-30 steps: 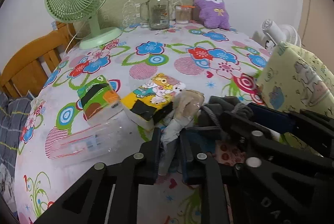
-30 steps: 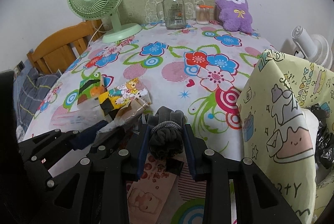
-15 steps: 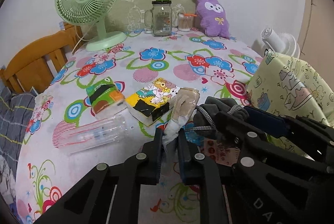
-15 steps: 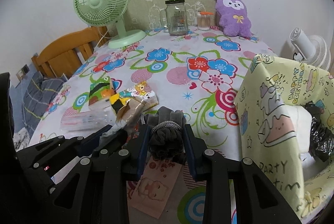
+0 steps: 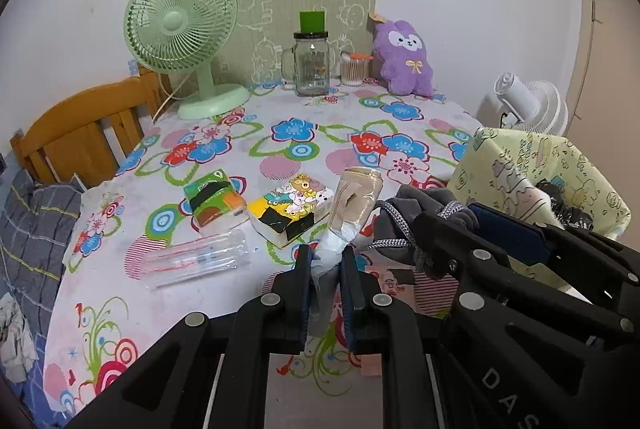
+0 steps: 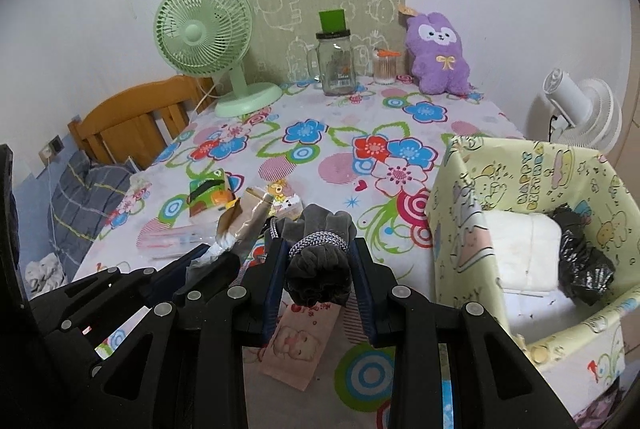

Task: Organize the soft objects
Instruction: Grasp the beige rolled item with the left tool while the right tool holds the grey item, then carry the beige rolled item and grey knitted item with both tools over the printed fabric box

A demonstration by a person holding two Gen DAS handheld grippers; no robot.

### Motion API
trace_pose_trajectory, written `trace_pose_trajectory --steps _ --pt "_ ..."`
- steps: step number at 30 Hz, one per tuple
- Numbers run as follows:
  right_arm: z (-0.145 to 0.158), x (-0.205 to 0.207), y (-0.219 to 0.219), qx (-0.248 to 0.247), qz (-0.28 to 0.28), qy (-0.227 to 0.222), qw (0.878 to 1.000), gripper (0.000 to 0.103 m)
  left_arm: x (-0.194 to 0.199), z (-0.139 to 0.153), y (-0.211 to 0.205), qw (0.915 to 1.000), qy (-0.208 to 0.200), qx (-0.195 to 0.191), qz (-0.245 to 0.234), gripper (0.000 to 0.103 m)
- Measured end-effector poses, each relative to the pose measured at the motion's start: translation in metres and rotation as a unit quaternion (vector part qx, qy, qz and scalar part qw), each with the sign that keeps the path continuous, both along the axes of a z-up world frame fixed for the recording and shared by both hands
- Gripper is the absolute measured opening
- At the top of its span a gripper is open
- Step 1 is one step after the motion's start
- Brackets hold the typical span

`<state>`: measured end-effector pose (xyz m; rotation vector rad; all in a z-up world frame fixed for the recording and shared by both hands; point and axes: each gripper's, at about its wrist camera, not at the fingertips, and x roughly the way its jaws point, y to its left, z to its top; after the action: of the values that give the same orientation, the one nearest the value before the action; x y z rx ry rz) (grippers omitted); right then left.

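Observation:
My left gripper (image 5: 325, 253) is shut on a beige pack in clear wrapping (image 5: 354, 199), held up off the flowered tablecloth (image 5: 320, 125). Just to its right, my right gripper (image 6: 319, 251) is shut on a grey rolled cloth bundle with a braided cord (image 6: 320, 253); this bundle (image 5: 412, 213) also shows in the left wrist view. A yellow cartoon-print box (image 6: 532, 229) stands at the right, open, with a white folded item (image 6: 524, 249) and a black crumpled item (image 6: 584, 257) inside. A green tissue pack (image 5: 214, 201) and a yellow cartoon tissue pack (image 5: 292, 213) lie on the table.
A clear plastic pack (image 5: 196, 259) lies front left. A pink card (image 6: 304, 341) lies under the right gripper. At the back stand a green fan (image 5: 184, 33), a glass jar (image 5: 312, 65), a cotton swab pot (image 5: 353, 69) and a purple plush (image 5: 404, 57). A wooden chair (image 5: 80, 137) is left.
Both grippers have risen and drawn back from the table, each keeping its hold. The beige pack and the grey bundle came up with them, and more of the yellow box's inside shows.

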<state>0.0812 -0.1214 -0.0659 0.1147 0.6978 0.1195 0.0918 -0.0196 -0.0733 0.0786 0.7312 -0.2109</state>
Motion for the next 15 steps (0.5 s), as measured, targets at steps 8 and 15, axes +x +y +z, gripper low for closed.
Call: trace_pose_trajectory --steps 8,15 --pt "0.027 -0.018 -0.004 -0.012 -0.003 -0.023 1.0 0.036 -0.017 0.026 -0.003 0.9998 -0.019 -0.011 0.002 0.011" --pt "0.051 -0.031 -0.006 -0.015 0.0 -0.044 0.999 0.036 -0.03 0.049 -0.005 0.9992 -0.037 -0.012 -0.001 0.011"
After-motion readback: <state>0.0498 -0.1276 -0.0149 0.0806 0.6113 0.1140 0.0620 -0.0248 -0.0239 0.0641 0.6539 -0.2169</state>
